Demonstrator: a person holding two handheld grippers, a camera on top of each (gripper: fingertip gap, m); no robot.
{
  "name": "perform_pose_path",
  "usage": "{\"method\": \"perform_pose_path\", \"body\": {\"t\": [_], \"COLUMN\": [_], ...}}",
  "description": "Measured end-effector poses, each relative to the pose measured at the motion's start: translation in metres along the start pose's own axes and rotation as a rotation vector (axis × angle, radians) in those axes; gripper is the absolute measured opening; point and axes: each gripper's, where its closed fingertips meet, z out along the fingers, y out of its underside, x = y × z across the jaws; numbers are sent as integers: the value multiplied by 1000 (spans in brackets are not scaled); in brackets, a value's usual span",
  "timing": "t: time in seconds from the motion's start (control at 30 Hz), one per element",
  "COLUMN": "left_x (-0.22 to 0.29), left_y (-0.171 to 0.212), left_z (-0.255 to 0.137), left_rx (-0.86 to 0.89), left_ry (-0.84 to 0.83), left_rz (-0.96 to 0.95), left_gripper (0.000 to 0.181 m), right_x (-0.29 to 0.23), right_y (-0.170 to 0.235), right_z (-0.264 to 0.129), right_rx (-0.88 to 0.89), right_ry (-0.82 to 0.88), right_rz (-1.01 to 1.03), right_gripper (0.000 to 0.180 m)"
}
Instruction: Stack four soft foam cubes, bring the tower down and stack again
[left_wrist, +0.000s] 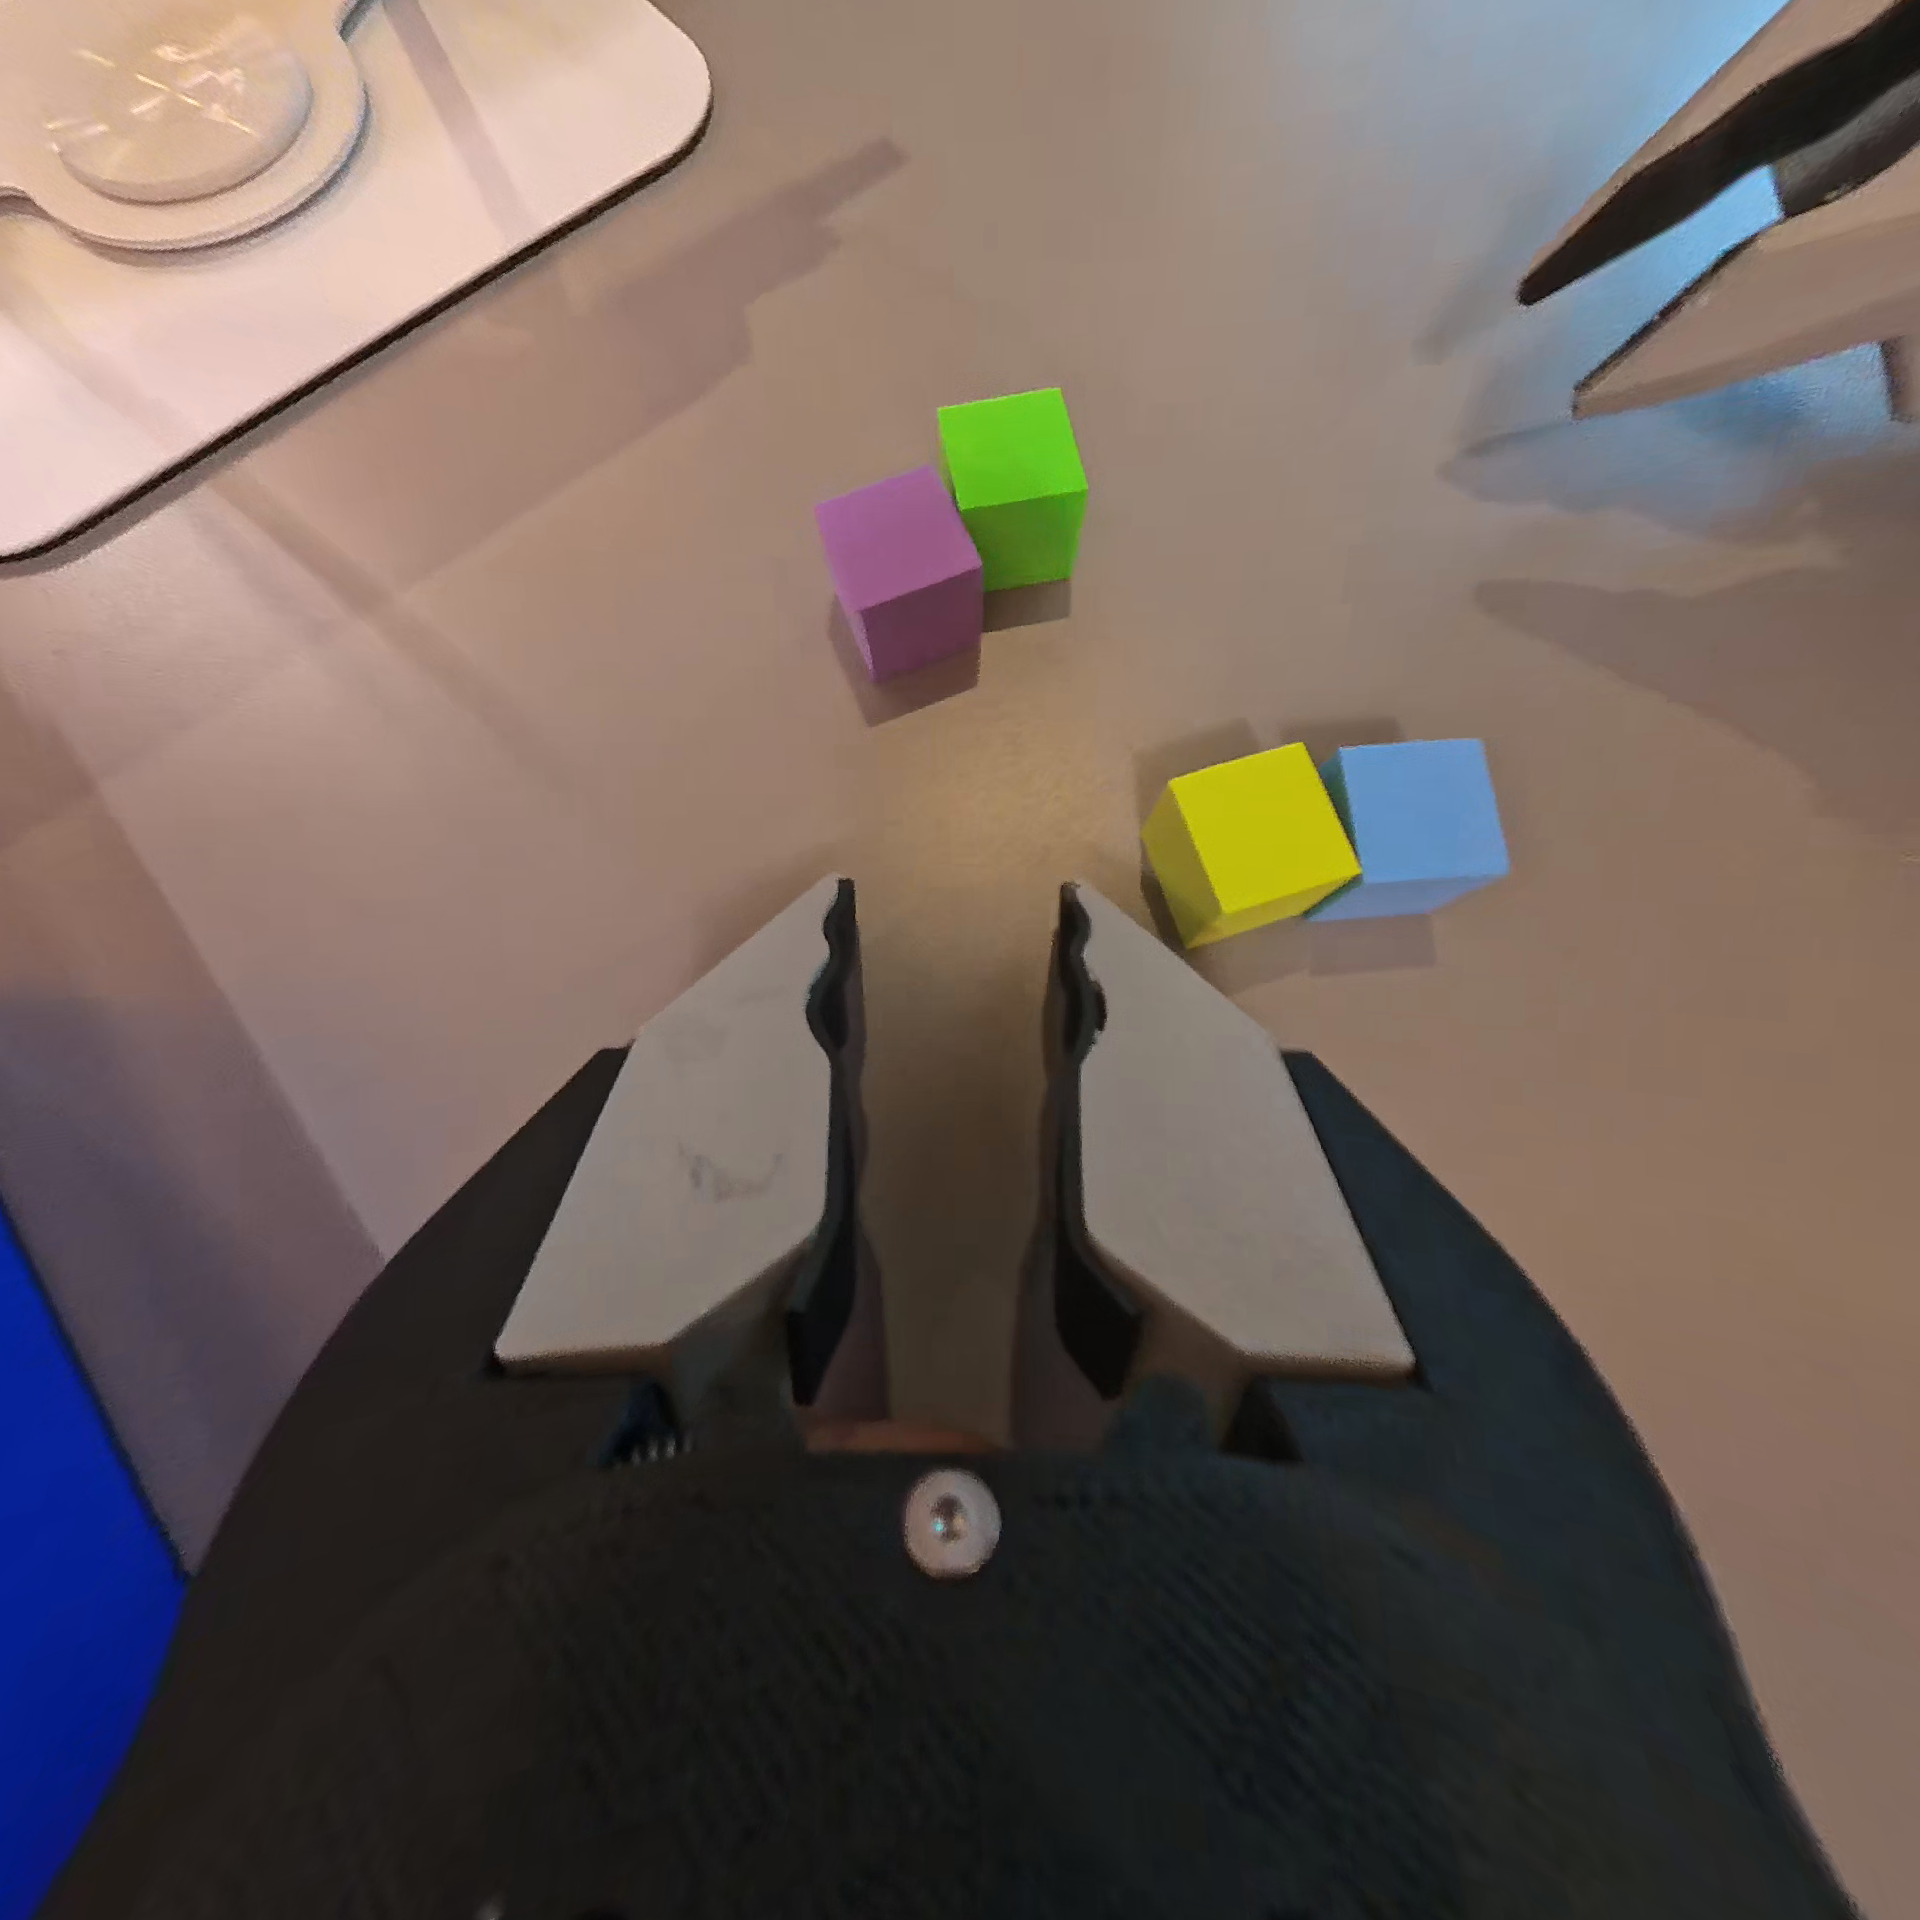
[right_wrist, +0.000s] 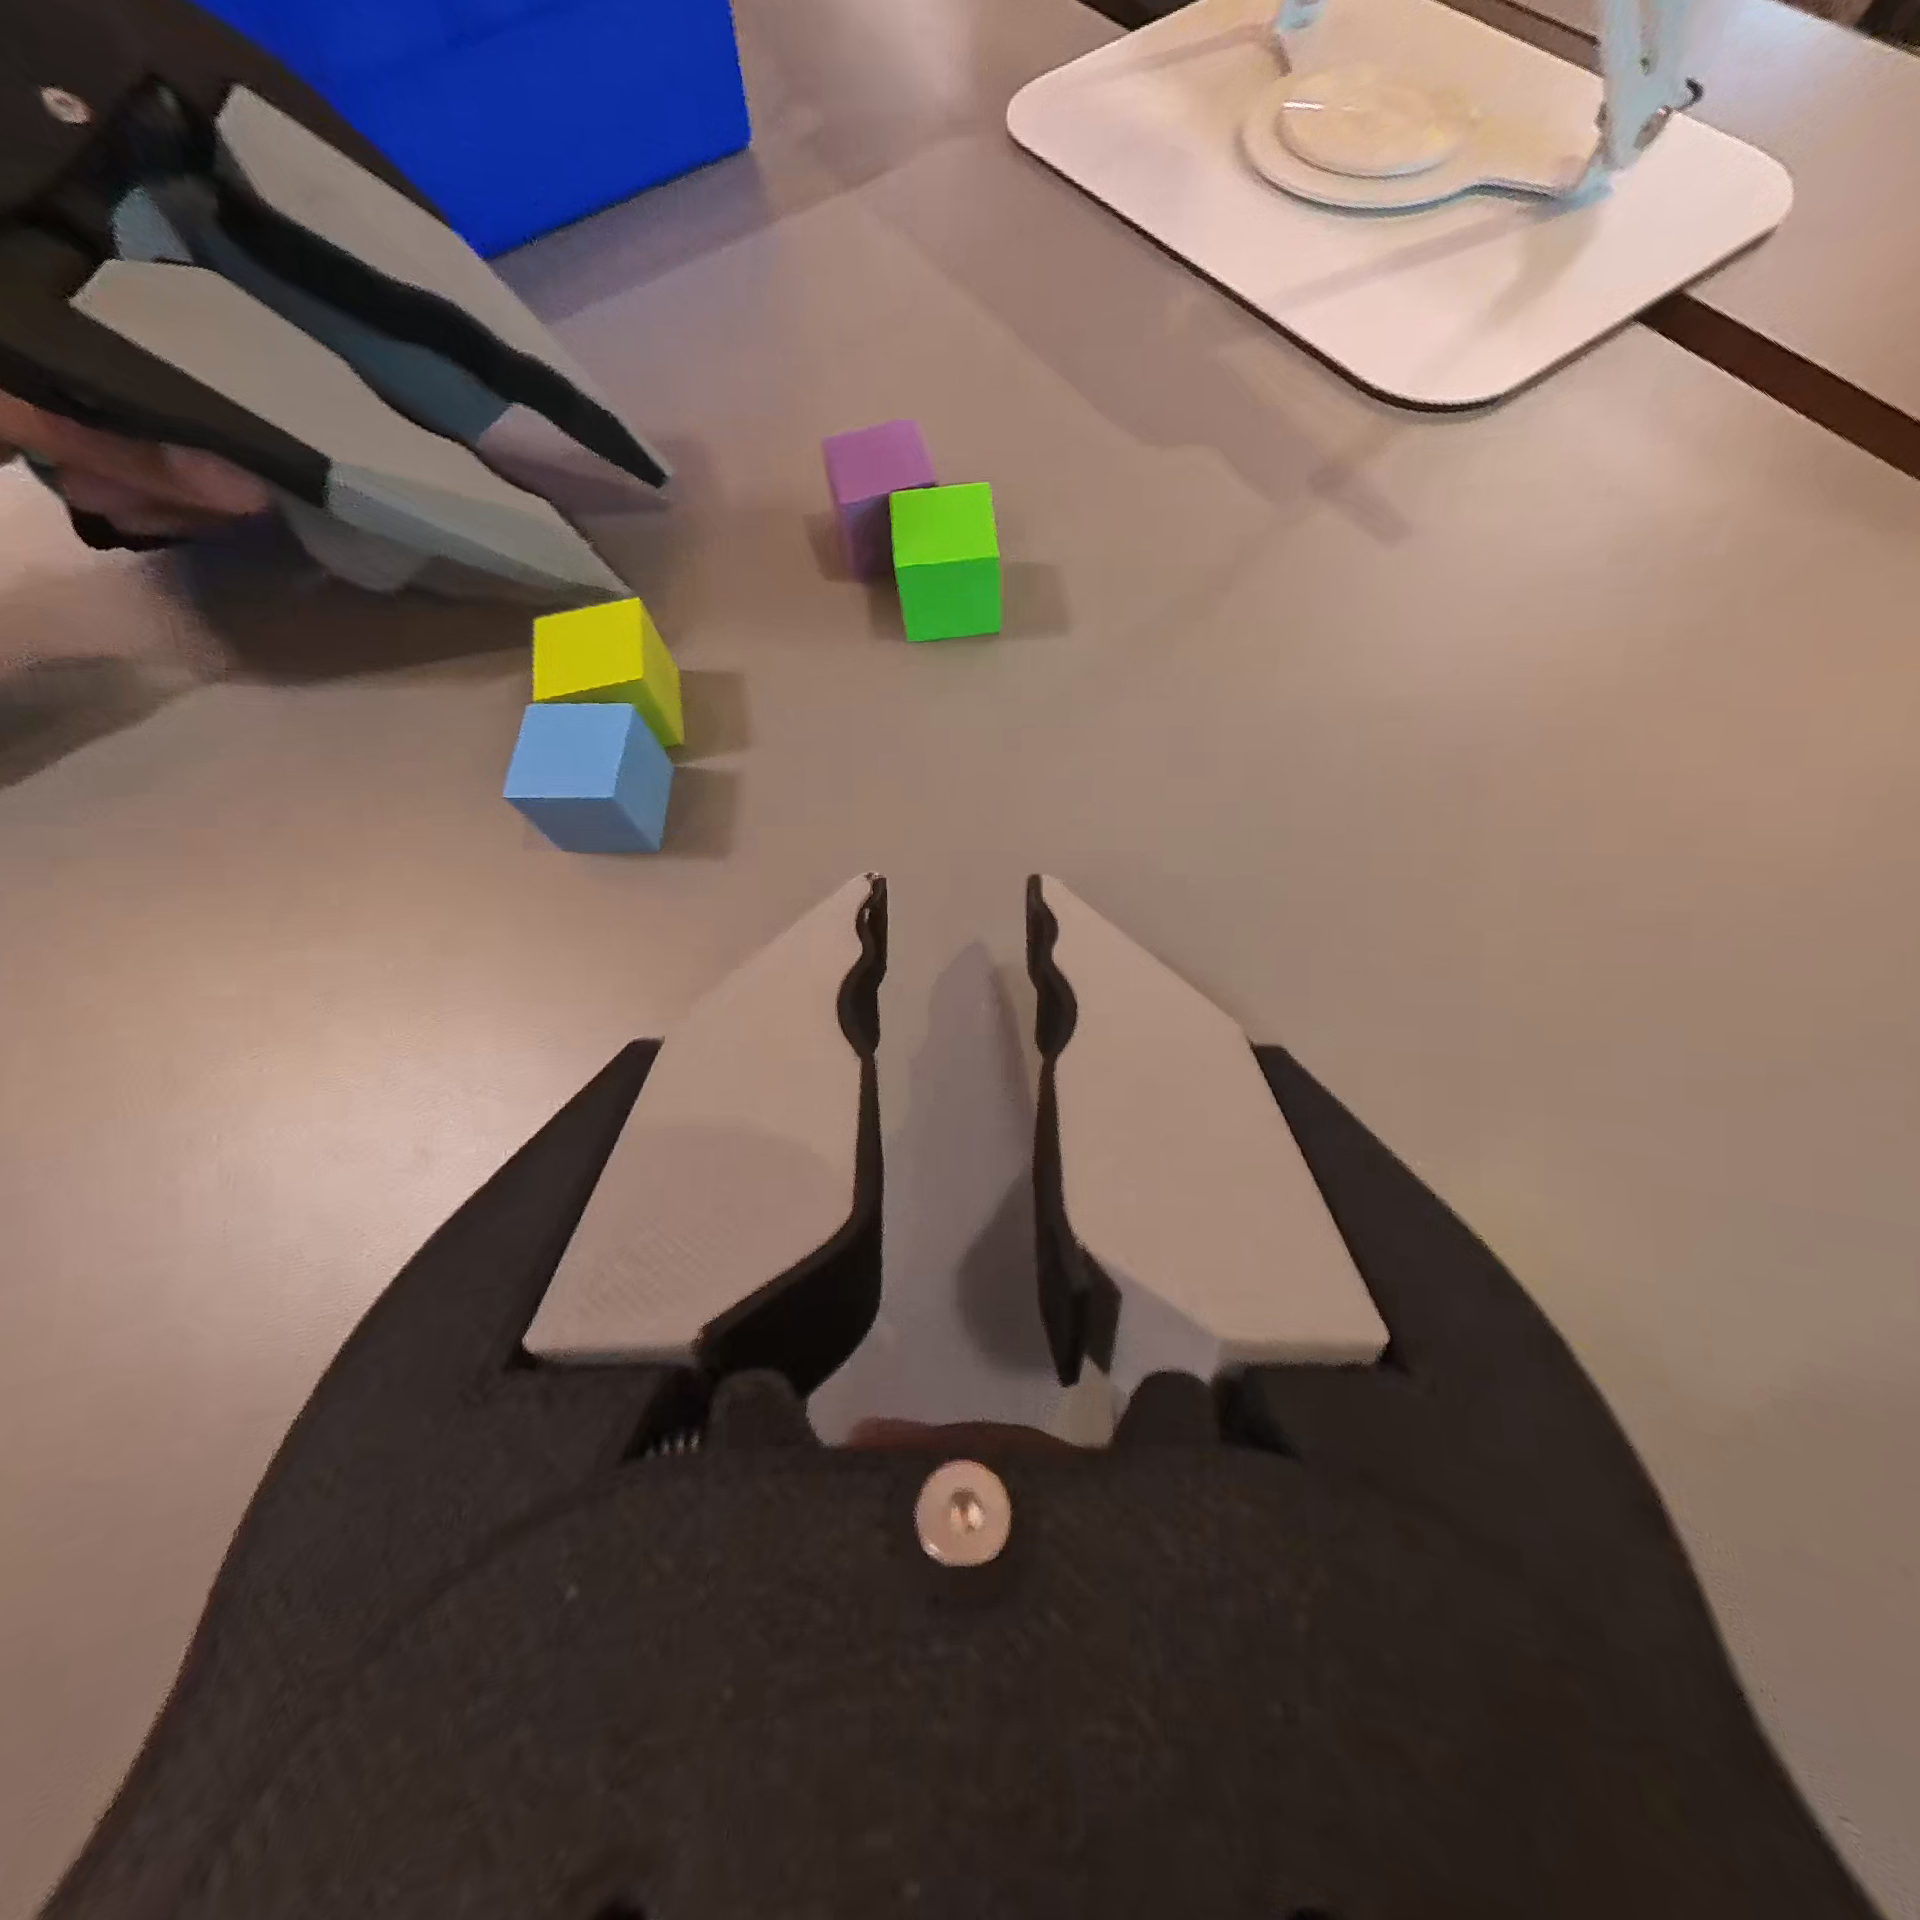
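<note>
Four foam cubes lie loose on the grey tabletop (right_wrist: 1299, 790) in two touching pairs; none is stacked.

Left hand-held gripper (left_wrist: 954, 896): fingers apart with a clear gap, nothing between them, tabletop visible through the gap. Just ahead and to the right of its right fingertip sits the yellow cube (left_wrist: 1252, 840), tilted, one edge leaning on the blue cube (left_wrist: 1415, 826) beside it on the far right. Farther ahead, roughly on the gripper's centre line, the purple cube (left_wrist: 902, 569) and the green cube (left_wrist: 1013, 483) stand flat and touching, green the farther one. In the right wrist view the lower fingertip of the left hand-held gripper (right_wrist: 644, 535) hangs just above the yellow cube (right_wrist: 603, 665); contact cannot be told.

Right hand-held gripper (right_wrist: 954, 883): fingers apart, empty, well short of all the cubes. The blue cube (right_wrist: 587, 774) is ahead and left, nearest to it; the green cube (right_wrist: 943, 559) is almost straight ahead, with the purple cube (right_wrist: 875, 468) behind it. Its dark fingertips show at the upper right of the left wrist view (left_wrist: 1558, 332).

Beyond the cubes, ahead right of the right gripper: a white mat (right_wrist: 1455, 301) with a round pale stand base (right_wrist: 1361, 140) on it. Ahead left: a blue box (right_wrist: 582, 104).
</note>
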Motion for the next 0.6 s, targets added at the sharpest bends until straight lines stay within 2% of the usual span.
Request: {"method": "perform_pose_path", "body": {"t": [0.03,0.07,0.13,0.23,0.33,0.43,0.53,0.6], "left_x": [5,13,35,62,69,60,95,101], "left_y": [2,5,11,16,16,-4,-27,-43], "left_z": [-3,-8,-20,-31,-15,15,17,5], "left_rx": [-10,-27,-54,-71,-103,-52,81,160], "left_ry": [38,97,234,359,307,96,118,123], "left_rz": [7,20,53,133,173,210,341,312], "left_gripper": [37,30,2,0,0,0,0,0], "right_x": [2,3,4,2,-3,-6,-9,-9], "right_y": [0,0,-2,-8,-11,-16,-21,-20], "right_z": [-1,-3,-5,-8,-8,-8,-9,-11], "right_rx": [3,6,15,36,47,62,81,72], "right_ry": [-2,-7,-7,-11,-26,-19,-12,1], "right_rz": [11,16,16,9,1,-21,-47,-68], "right_gripper": [24,23,23,22,22,23,23,24]}}
